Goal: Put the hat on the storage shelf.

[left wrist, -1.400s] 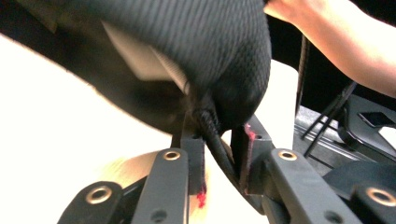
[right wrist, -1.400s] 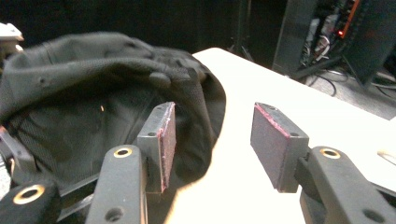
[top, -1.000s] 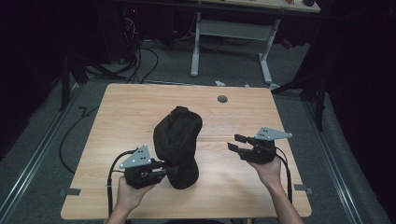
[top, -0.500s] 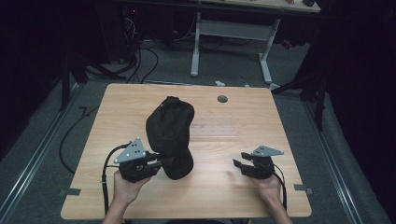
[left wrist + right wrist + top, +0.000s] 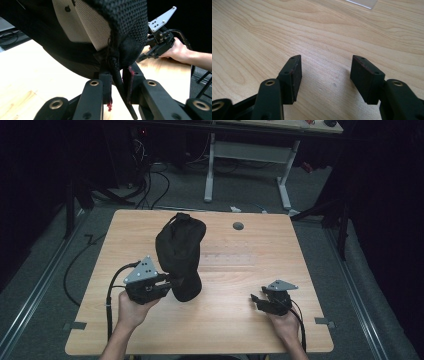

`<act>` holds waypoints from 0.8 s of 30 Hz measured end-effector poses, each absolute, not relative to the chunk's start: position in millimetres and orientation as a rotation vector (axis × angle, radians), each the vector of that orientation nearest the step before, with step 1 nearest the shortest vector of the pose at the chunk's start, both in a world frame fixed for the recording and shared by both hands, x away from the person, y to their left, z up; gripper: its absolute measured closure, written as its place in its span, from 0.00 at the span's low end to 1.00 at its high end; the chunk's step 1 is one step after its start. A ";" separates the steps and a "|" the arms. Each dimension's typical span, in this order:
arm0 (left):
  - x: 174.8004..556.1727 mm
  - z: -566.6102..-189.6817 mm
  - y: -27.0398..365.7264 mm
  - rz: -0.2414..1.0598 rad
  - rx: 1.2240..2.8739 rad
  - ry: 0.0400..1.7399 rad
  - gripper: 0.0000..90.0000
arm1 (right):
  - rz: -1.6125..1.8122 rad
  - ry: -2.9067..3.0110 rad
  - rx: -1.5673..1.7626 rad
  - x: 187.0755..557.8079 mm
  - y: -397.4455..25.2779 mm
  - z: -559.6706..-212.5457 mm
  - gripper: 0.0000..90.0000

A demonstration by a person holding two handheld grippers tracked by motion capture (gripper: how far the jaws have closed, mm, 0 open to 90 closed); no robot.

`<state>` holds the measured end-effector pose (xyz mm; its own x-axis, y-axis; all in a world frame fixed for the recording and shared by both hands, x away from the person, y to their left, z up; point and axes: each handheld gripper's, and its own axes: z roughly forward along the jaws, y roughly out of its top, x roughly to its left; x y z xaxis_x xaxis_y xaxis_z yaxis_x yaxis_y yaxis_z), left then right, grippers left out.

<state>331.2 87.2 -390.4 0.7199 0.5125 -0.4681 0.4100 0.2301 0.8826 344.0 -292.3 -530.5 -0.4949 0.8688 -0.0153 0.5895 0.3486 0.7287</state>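
One gripper holds the bag, other idle.
Left gripper [image 5: 167, 282] jaws pinch black bag [image 5: 180, 255] near end, lifted mid-table left; right gripper [image 5: 256, 300] jaws spread, empty, near right. Grasp done; placing likely remains.

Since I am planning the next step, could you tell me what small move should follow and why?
Probably bring the right gripper toward the black bag: its jaws stand open over bare table, while the left gripper alone pinches the bag's near end.

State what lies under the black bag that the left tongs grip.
Under the black bag shows the wooden table. The left tongs pinch its lower edge; its contents are hidden.
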 end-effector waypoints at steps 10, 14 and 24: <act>349.8 -372.3 83.3 0.174 1.448 0.809 0.87 | 0.940 2.207 1.290 343.6 -291.7 -530.6 0.45; 358.6 -369.2 77.6 0.233 1.482 0.795 0.87 | 0.939 2.205 1.294 343.4 -291.5 -530.6 0.45; 384.8 -375.5 75.8 0.377 1.507 0.805 0.87 | 0.939 2.203 1.295 343.3 -291.5 -530.7 0.45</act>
<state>384.8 75.8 -375.5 0.6959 0.6789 -0.2341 0.2544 0.0718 0.9644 343.3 -291.5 -530.7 -0.4808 0.8767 -0.0154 0.5961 0.3397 0.7275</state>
